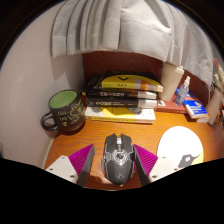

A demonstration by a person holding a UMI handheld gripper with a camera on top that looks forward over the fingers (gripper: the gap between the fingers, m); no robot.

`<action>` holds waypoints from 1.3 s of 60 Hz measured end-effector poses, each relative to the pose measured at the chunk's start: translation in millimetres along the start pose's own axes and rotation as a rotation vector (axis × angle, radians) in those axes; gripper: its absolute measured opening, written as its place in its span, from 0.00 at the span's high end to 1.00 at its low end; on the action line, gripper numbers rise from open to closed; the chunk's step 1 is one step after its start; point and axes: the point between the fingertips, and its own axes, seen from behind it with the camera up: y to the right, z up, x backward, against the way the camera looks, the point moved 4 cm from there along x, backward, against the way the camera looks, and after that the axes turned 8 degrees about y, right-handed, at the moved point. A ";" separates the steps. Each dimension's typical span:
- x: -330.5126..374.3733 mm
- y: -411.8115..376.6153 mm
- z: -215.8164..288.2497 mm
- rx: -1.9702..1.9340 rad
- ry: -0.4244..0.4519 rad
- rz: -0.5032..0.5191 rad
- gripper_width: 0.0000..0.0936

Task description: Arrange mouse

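A grey and black gaming mouse (118, 158) lies on the wooden desk (95, 135), pointing away from me. My gripper (116, 160) is open, and the mouse stands between its two fingers. The left magenta pad (82, 160) sits beside the mouse with a narrow strip of desk showing between them. The right pad (146, 158) is close against the mouse's right side. The rear of the mouse is hidden below the view.
A green mug (64, 110) stands beyond the fingers to the left. A stack of books (121, 95) lies straight ahead against the wall. A white round object (182, 147) lies to the right, with a bottle (183, 87) and a blue box (195, 108) behind it. A curtain (120, 25) hangs above.
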 end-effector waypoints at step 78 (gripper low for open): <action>90.6 254.6 97.3 -0.027 0.090 -0.055 0.57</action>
